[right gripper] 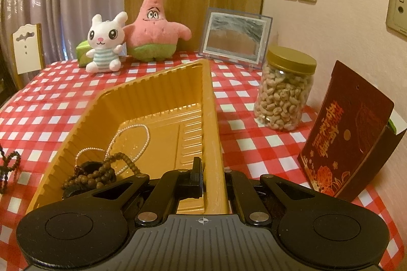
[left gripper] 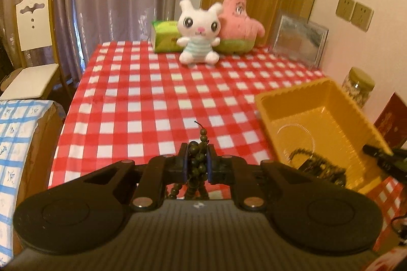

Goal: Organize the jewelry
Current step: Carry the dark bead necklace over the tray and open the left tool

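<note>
The dark bead strand (left gripper: 198, 159) is clamped in the left gripper (left gripper: 198, 164), above the checked cloth (left gripper: 127, 105) left of the gold tray (right gripper: 213, 118). The right gripper (right gripper: 212, 179) pinches the tray's right wall. Dangling loops could snag the near rim and spill outside.

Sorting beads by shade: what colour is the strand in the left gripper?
Dark olive-brown bead strand, clearest in the left wrist view.

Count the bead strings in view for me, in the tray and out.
3. A pearl strand and a brown bead string lie in the tray; a dark bead string is clamped in the left tongs. More may hide under the pile.
</note>
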Demonstrator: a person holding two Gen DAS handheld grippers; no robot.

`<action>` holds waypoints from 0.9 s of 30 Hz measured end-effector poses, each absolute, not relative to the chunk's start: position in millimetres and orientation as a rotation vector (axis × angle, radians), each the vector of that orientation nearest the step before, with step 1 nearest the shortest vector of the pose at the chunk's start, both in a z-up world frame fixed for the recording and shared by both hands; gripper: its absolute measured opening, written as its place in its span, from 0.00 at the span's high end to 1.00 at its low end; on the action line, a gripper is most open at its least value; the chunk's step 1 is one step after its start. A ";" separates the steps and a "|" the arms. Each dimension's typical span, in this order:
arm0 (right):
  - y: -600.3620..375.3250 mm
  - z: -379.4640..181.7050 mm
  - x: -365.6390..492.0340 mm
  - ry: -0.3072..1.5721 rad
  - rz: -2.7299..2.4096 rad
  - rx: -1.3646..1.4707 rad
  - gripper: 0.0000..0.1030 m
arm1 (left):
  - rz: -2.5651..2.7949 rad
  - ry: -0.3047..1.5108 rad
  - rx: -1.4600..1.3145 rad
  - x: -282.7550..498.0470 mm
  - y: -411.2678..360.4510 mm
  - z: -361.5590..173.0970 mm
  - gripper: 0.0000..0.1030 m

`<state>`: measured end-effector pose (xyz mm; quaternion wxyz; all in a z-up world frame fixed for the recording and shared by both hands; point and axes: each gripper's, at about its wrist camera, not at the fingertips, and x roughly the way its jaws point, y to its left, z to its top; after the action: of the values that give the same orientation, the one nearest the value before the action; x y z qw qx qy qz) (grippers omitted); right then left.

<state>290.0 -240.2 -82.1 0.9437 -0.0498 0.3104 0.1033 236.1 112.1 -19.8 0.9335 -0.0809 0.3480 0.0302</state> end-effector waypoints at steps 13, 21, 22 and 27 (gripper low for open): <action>-235.8 -77.7 291.3 0.617 0.215 -0.105 0.97 | 0.010 0.599 -0.161 229.6 109.4 36.3 0.88; -235.7 -77.1 291.9 0.616 0.216 -0.104 0.96 | -0.056 0.519 -0.160 232.1 96.4 68.4 0.89; -235.3 -76.9 291.9 0.616 0.216 -0.103 0.96 | -0.069 0.511 -0.161 232.6 94.7 71.8 0.89; -234.1 -76.5 291.9 0.616 0.217 -0.102 0.96 | -0.124 0.475 -0.157 239.6 83.0 88.1 0.89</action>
<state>291.9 -234.1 -76.5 0.9459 -0.0499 0.3023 0.1065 239.6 83.0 88.1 0.9669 -0.0776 0.2350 -0.0615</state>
